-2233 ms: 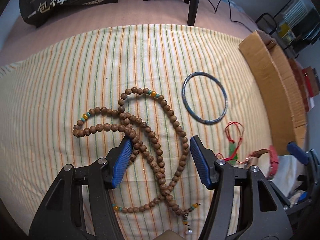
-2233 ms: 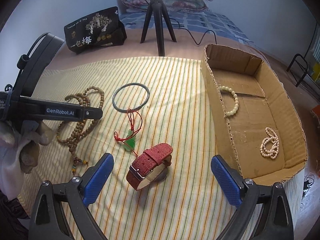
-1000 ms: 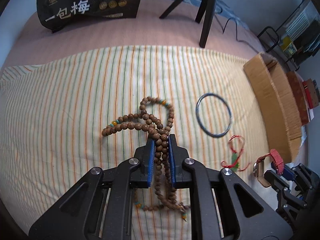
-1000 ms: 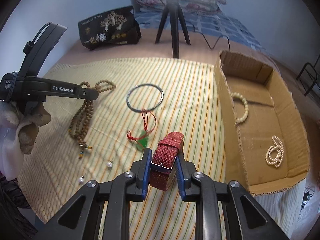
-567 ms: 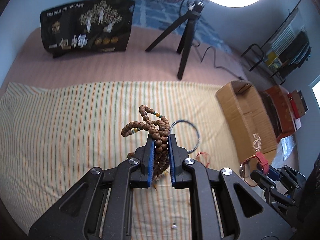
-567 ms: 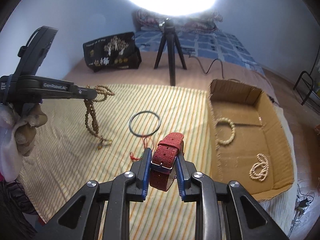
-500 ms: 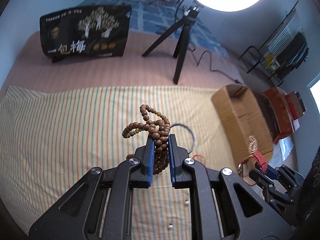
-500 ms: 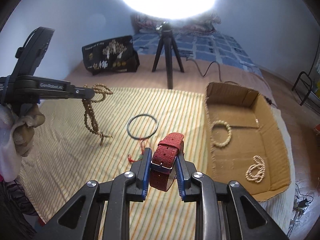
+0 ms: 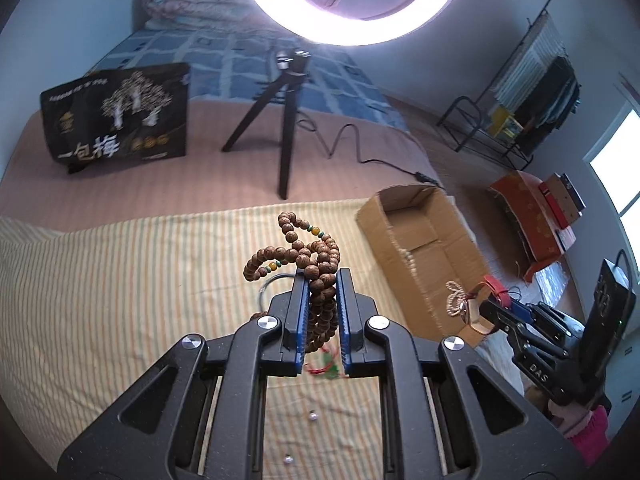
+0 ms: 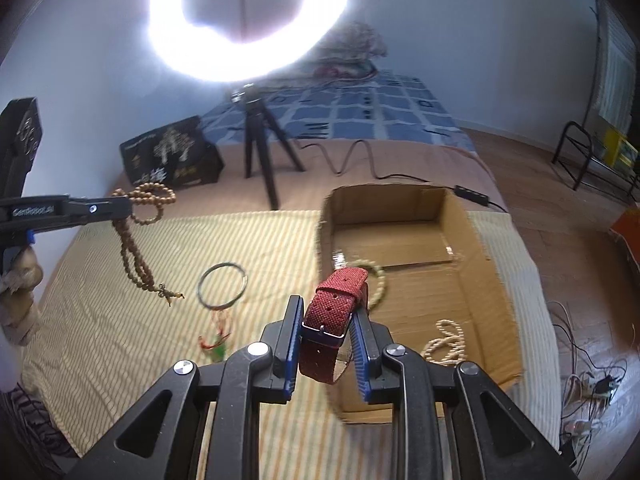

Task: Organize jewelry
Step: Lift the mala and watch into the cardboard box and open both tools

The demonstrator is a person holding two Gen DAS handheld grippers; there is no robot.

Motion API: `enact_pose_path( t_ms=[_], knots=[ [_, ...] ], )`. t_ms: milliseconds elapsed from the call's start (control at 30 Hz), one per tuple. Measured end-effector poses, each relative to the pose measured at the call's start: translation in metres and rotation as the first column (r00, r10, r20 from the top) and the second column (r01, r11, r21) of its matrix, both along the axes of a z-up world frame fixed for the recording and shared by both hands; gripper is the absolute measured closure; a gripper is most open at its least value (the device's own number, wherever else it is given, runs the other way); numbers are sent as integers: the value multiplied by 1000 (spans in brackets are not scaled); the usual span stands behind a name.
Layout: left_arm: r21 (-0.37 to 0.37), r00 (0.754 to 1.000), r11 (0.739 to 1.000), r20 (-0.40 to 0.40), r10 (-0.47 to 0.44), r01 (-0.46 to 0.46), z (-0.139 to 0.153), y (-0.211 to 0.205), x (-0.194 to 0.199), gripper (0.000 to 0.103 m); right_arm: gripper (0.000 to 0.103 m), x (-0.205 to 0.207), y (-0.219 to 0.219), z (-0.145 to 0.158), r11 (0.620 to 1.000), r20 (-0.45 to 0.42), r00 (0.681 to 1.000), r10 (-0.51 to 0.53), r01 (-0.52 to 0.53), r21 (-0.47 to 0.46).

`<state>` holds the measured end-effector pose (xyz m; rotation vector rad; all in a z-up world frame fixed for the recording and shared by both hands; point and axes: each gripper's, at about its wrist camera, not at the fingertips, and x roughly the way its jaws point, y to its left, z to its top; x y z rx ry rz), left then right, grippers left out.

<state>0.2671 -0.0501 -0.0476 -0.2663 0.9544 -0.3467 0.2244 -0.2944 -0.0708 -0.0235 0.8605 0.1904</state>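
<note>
Beads of the wooden necklace [image 9: 318,280] sit clamped between the left gripper [image 9: 322,300] pads, loops spilling above the fingertips. The right gripper [image 10: 325,326] pinches the red watch [image 10: 334,316], strap jutting beyond its tips.

Our black grippers [image 9: 322,280], blue pads [image 10: 362,344], silver screws, white "GenRobot.AI" lettering; pale glove [image 10: 18,280], pink cuff [image 9: 592,432].

1. The cloth [image 9: 120,280] is pale yellow with thin orange and green stripes;
2. The bead string [image 9: 316,264] is brown, with a few green and yellow beads;
3. The watch strap [image 10: 340,300] is dark red and woven;
4. The box [image 10: 480,280] is plain brown card; the bead loops [image 10: 444,340] inside are cream;
5. The bag [image 9: 116,120] is black with white writing and pale trees;
6. The blanket [image 10: 360,116] behind has blue squares.
</note>
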Motion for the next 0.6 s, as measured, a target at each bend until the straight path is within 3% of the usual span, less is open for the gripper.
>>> enact_pose_path(
  t_ms=[600],
  knots=[
    [-68, 992, 990, 51, -118, 121, 25, -97, 28, 92, 81, 7, -57, -2, 993, -16, 994, -112, 113, 38]
  ],
)
